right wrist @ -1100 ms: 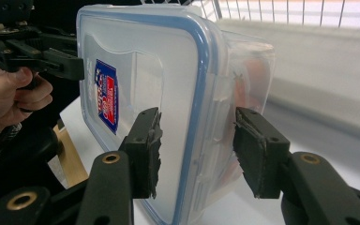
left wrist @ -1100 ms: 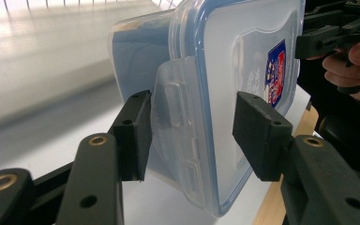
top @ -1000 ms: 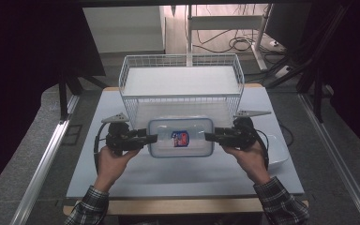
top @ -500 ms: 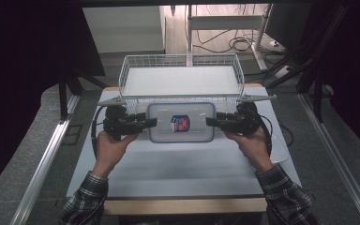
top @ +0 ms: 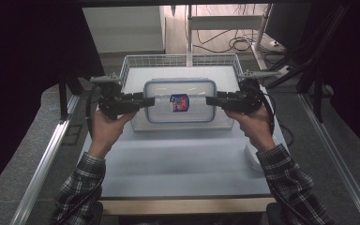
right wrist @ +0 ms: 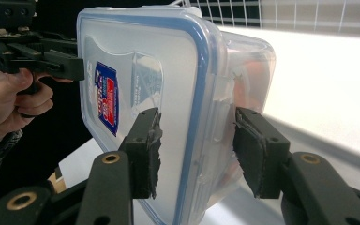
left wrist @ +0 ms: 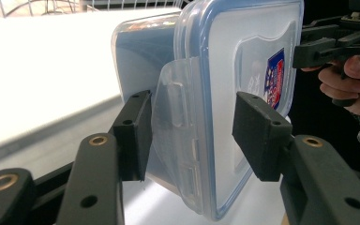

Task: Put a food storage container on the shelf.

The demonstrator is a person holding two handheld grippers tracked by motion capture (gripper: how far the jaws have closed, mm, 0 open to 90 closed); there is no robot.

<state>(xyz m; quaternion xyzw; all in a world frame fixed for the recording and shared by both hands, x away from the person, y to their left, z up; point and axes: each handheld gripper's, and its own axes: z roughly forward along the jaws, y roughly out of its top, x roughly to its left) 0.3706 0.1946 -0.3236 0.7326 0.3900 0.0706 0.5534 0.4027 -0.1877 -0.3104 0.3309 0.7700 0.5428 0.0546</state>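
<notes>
A clear plastic container [top: 180,101] with a blue-rimmed lid and a red-and-blue label hangs in the air, level, in front of and partly over the wire basket [top: 178,60]. My left gripper [top: 147,101] is shut on its left end and my right gripper [top: 212,100] on its right end. In the left gripper view the pads [left wrist: 258,133] clamp the container [left wrist: 234,61] across lid and base at the clip. The right gripper view shows the same hold, with its pads [right wrist: 145,150] on either side of the container [right wrist: 168,70]. Something orange shows faintly inside.
The white wire basket stands at the table's far edge. The pale tabletop [top: 178,159] lies below the held container. A white object [top: 253,157] sits at the table's right edge by my right forearm. Metal rails run along both sides of the table.
Both hands have raised the container off the table and carried it away from the person, toward the basket. The grip on both ends is unchanged.
</notes>
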